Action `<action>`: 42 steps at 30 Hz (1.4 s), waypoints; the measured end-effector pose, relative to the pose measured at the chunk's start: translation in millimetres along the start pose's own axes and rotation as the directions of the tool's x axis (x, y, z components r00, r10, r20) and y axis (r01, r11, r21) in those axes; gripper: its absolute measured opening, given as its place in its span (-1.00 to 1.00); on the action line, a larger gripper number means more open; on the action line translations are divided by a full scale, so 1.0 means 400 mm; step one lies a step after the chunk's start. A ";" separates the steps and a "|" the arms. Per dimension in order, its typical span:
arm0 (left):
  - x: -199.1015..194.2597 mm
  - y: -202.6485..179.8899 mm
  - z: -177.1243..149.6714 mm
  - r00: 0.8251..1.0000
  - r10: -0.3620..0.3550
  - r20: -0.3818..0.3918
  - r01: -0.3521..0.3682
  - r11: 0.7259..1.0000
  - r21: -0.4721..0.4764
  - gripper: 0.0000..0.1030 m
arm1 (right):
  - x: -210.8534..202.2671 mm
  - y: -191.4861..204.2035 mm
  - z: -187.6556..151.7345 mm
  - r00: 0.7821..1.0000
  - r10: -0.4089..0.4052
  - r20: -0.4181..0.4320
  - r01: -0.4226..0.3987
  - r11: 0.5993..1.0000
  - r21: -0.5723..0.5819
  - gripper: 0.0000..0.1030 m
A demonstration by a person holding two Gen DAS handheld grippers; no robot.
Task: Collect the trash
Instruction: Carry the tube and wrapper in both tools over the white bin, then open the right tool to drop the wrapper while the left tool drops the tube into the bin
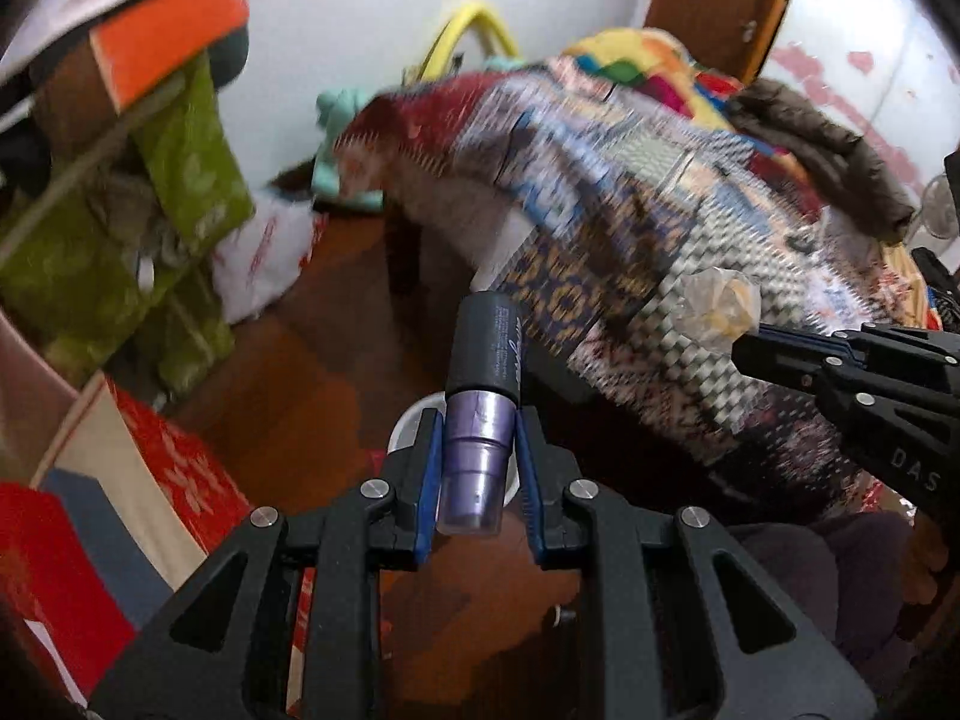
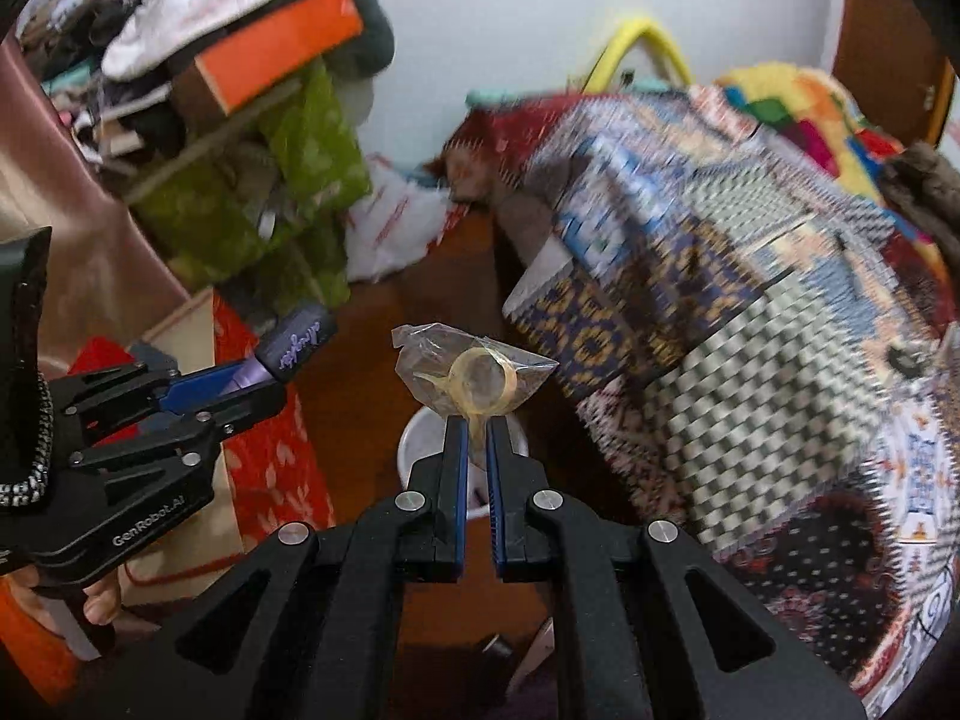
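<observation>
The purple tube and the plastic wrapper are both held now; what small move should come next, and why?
Probably lower both grippers toward the white bin on the floor below. The left gripper clamps the purple tube, the right gripper pinches the plastic wrapper, and neither is inside the bin yet.

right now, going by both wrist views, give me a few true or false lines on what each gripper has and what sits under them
1. The left gripper is clamped on a purple tube with a black cap. True.
2. The right gripper is empty. False: it pinches a crumpled clear plastic bag with a yellowish ring.
3. A white container shows on the floor behind the right gripper's fingers. True.
4. The patterned blanket lies to the left of both grippers. False: it lies to their right.
5. The orange box rests on the floor. False: it sits high on the cluttered pile.
</observation>
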State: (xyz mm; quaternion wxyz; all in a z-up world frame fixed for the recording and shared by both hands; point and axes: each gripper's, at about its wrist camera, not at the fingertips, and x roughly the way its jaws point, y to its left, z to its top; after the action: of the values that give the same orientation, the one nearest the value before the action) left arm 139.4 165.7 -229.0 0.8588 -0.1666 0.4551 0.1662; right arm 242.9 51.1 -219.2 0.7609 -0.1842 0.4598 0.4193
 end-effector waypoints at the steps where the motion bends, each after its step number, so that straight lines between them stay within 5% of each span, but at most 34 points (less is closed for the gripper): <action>1: 0.026 0.009 -0.006 1.000 0.003 -0.024 -0.003 1.000 -0.008 -0.55 | 0.023 0.002 0.001 1.000 0.005 -0.021 -0.005 1.000 0.000 -0.89; 12: 0.243 0.100 -0.047 0.977 0.019 -0.211 -0.043 0.993 -0.110 -0.57 | 0.287 0.030 0.032 0.972 0.042 -0.231 -0.053 0.998 -0.041 -0.89; 24: 0.344 0.157 0.000 0.969 -0.017 -0.248 -0.034 0.979 -0.201 -0.57 | 0.430 0.034 0.088 0.938 0.089 -0.336 -0.114 0.992 -0.053 -0.79; 29: 0.358 0.149 0.024 0.967 -0.052 -0.251 -0.001 0.978 -0.210 -0.57 | 0.428 0.005 0.094 0.938 0.088 -0.334 -0.099 0.995 -0.015 -0.33; 34: 0.384 0.123 0.048 0.960 -0.084 -0.268 0.027 0.977 -0.210 -0.56 | 0.392 -0.028 0.096 0.949 0.084 -0.303 -0.085 0.996 0.009 -0.32; 36: 0.398 0.113 0.054 0.953 -0.089 -0.288 0.027 0.977 -0.213 -0.37 | 0.370 -0.036 0.094 0.956 0.065 -0.288 -0.068 0.998 -0.002 -0.32; 42: 0.361 0.082 0.060 0.962 -0.062 -0.265 0.016 0.984 -0.175 -0.31 | 0.303 -0.042 0.086 0.969 0.030 -0.247 -0.041 0.998 -0.043 -0.32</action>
State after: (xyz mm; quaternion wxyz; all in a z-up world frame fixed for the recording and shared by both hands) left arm 218.9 224.7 -341.5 0.7745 -0.2699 0.5482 0.1636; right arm 302.7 121.0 -306.8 0.6857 -0.2446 0.5437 0.4176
